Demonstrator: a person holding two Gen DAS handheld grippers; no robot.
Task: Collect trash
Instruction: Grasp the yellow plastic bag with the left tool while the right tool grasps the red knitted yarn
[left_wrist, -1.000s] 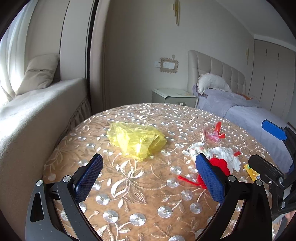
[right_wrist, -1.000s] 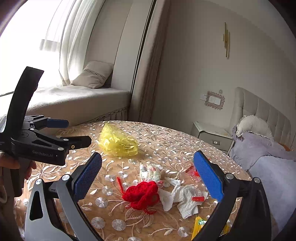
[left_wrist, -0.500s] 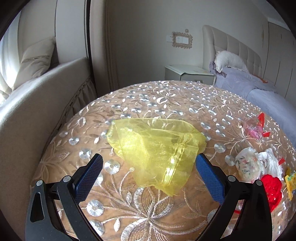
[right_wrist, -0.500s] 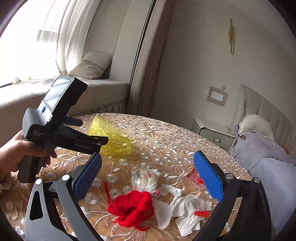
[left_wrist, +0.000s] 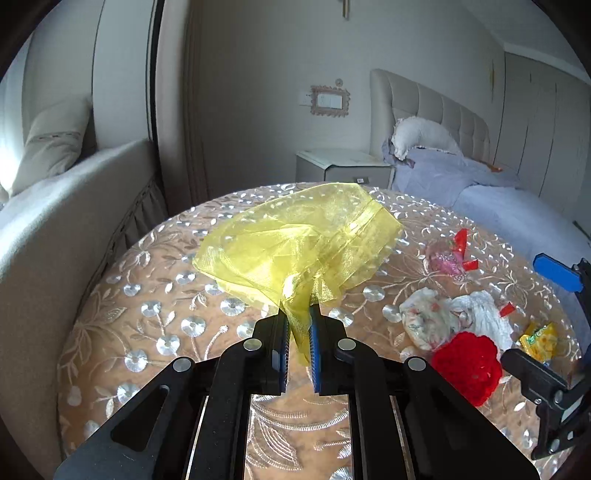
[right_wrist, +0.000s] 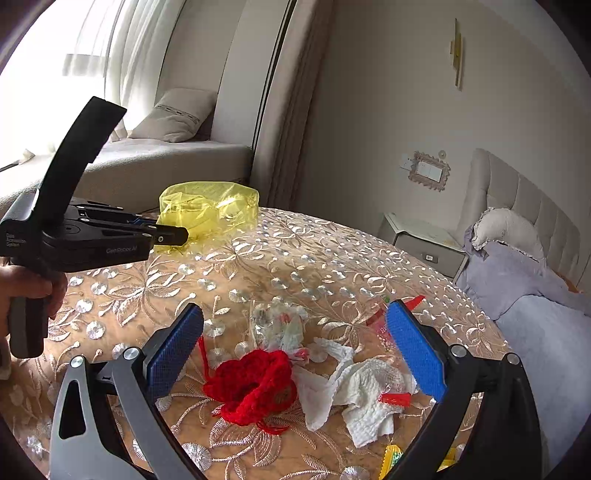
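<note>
Pinching the yellow bag (left_wrist: 295, 243), your left gripper (left_wrist: 298, 332) is clamped on its edge. Your right gripper (right_wrist: 295, 354) gapes wide, empty, the red knit (right_wrist: 255, 384) at 6 o'clock between its fingers.

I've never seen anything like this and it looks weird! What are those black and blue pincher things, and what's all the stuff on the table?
A person holds two grabbing tools, one in each hand. Each tool has a claw with two blue fingers and a little camera looking out over them, so each picture is what one claw sees.

In the left camera's picture, the left claw is shut on a see-through yellow bag and holds it up a bit. In the right camera's picture, the right claw is open and holds nothing. You can also see the person's hand holding the left tool.

On the round table with its flowery cloth lies the trash: a red woolly piece, crumpled white tissue, a clear wrapper and small red and yellow scraps.
</note>
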